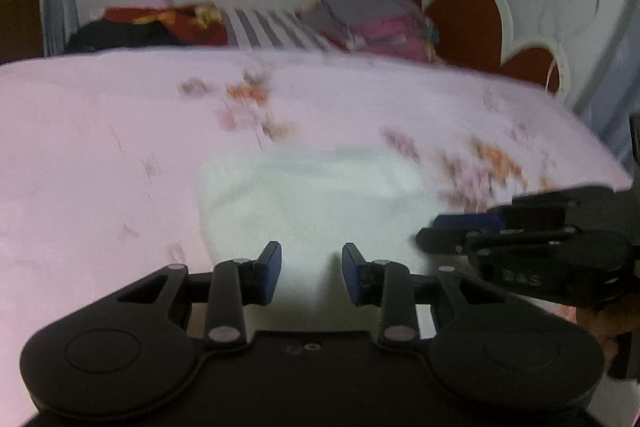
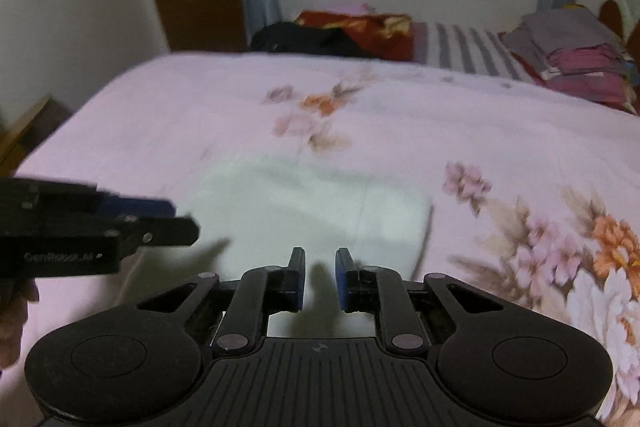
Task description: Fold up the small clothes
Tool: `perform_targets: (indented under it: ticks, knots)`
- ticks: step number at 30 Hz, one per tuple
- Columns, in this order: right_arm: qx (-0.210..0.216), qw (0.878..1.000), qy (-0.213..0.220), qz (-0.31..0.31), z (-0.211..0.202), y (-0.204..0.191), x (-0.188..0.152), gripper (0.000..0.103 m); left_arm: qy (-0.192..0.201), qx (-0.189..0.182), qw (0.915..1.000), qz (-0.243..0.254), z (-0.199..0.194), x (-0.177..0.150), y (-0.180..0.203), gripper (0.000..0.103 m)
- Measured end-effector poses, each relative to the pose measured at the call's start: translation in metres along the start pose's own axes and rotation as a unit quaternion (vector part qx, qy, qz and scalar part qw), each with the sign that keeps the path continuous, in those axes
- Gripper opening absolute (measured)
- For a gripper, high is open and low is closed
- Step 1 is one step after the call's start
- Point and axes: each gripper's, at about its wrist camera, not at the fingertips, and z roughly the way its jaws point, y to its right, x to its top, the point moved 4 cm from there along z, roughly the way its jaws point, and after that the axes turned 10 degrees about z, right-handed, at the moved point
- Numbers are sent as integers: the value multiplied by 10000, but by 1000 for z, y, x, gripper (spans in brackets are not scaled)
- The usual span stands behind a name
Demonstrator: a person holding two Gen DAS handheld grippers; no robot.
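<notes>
Both grippers, left gripper point(image 1: 311, 275) and right gripper point(image 2: 320, 277), are held empty with jaws parted over the near edge of the white garment point(image 1: 312, 195), which is spread on the floral bedsheet point(image 1: 100, 147) directly ahead, its long axis seemingly crosswise; neither is clearly nearer.

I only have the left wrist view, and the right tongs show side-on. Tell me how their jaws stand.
Observer: The right tongs are open with nothing between them, over the near edge of the white cloth.
Operator: Report the cloth's near right corner; it's blocked for me.
Observer: It lies on the floral sheet, just right of the tongs and not gripped.
Operator: Say what's printed further right.
Observer: A large white and orange flower print.
</notes>
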Motion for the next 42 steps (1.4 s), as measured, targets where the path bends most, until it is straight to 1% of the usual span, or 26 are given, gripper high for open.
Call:
perform_targets:
  ticks: [1, 2, 3, 5, 7, 9, 12, 16, 17, 19, 20, 21, 22, 24, 26, 28, 29, 30, 31, 33, 38, 40, 42]
  knots:
    - [-185, 9997, -98, -114, 7, 1, -6, 16, -86, -20, 10000, 34, 6, -4, 1, 31]
    - [-510, 9983, -191, -189, 15, 5, -12, 16, -103, -25, 9999, 62, 10, -7, 3, 31]
    - [-630, 9977, -189, -135, 19, 10, -15, 16, -79, 3, 9999, 74, 11, -8, 4, 31]
    - [-549, 9979, -146, 306, 20, 20, -14, 16, -83, 22, 10000, 10, 9, -8, 4, 31]
    - [-654, 9974, -118, 271, 20, 20, -14, 16, -40, 36, 10000, -64, 2, -8, 6, 31]
    - [-688, 9973, -110, 249, 16, 17, -14, 16, -4, 59, 10000, -10, -7, -13, 12, 31]
    - [-441, 9989, 30, 154, -5, 6, -18, 16, 111, 92, 9999, -7, -21, -27, 23, 31]
    - [-128, 9995, -115, -252, -24, -11, -45, 16, 327, 142, 9993, -85, -48, -46, 43, 31]
    - [-108, 9991, -199, -360, -25, -14, -54, 16, 298, 168, 9994, -109, -50, -52, 46, 31]
    - [-285, 9973, -281, -622, -25, -14, -71, 16, 111, 197, 9995, -222, -47, -67, 49, 31]
    - [-422, 9965, -368, -627, -22, -10, -78, 16, 2, 200, 9994, -282, -44, -75, 50, 30]
    - [-421, 9969, -408, -516, -23, -5, -82, 16, -61, 236, 9991, -333, -43, -83, 51, 30]
    - [-396, 9976, -417, -390, -24, 0, -85, 16, -47, 291, 9989, -357, -47, -88, 54, 30]
    - [-453, 9976, -356, -378, -35, 1, -88, 16, 35, 361, 9986, -376, -57, -94, 59, 30]
    - [-134, 9993, -186, -300, -54, -3, -91, 16, 75, 386, 9983, -439, -64, -98, 63, 30]
    - [68, 9988, -215, -433, -62, -11, -100, 16, 24, 454, 9982, -393, -64, -101, 69, 30]
    - [27, 9979, -306, -565, -60, -14, -108, 16, -13, 491, 9981, -364, -63, -103, 71, 30]
    - [-113, 9970, -421, -647, -55, -13, -115, 16, -67, 550, 9978, -362, -61, -106, 73, 30]
    - [-211, 9968, -437, -630, -52, -10, -121, 16, -54, 612, 9975, -358, -62, -108, 75, 30]
    - [-187, 9981, -374, -456, -54, -5, -123, 16, -66, 729, 9968, -318, -64, -109, 80, 30]
    - [-251, 9978, -240, -573, -56, -8, -129, 16, -48, 921, 9950, -381, -60, -111, 82, 31]
    - [-276, 9977, -240, -565, -59, -7, -129, 16, -37, 999, 9942, -409, -67, -110, 86, 31]
    - [-254, 9987, -233, -380, -70, -4, -129, 16, 35, 1102, 9934, -327, -81, -111, 94, 32]
